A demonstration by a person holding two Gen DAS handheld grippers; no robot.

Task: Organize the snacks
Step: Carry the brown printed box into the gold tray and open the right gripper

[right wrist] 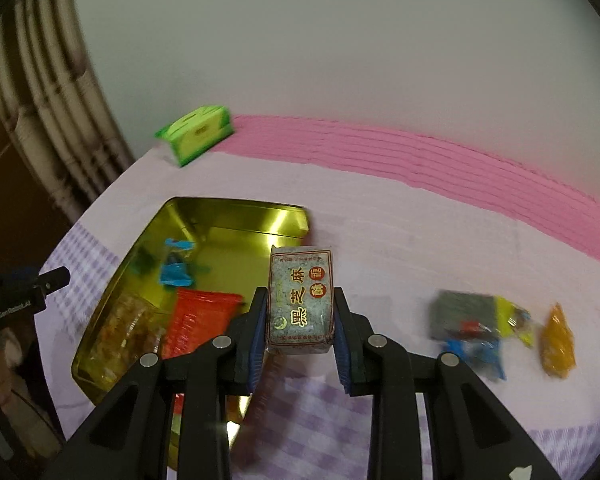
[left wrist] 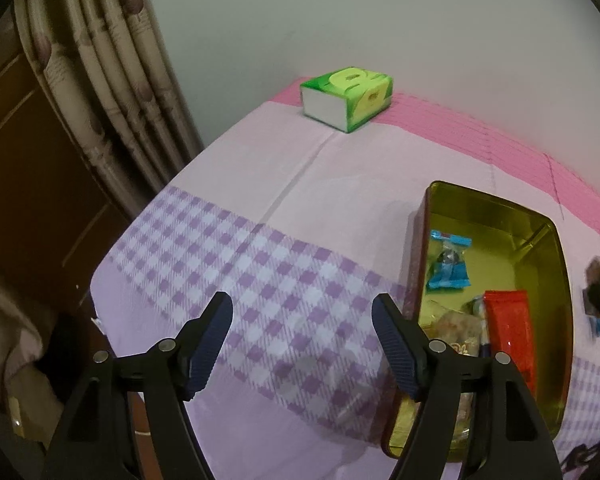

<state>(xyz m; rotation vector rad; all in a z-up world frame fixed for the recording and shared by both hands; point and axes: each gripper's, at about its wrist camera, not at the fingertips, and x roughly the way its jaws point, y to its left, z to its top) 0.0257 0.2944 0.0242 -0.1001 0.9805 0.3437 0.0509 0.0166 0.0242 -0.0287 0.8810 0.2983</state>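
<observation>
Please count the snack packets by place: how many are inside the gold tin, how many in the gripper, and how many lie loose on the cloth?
Inside the gold tin: 3
Held in the right gripper: 1, the grey packet
Loose on the cloth: about 4, blurred
Total: about 8

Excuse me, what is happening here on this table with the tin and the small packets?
A person with a gripper in each hand is sorting snacks into a gold tin on the table. The right gripper is shut on a grey sesame snack packet and holds it beside the tin. The left gripper is open and empty over the checked cloth. A blue candy and a red packet already lie in the tin; a few loose snacks remain outside.
</observation>
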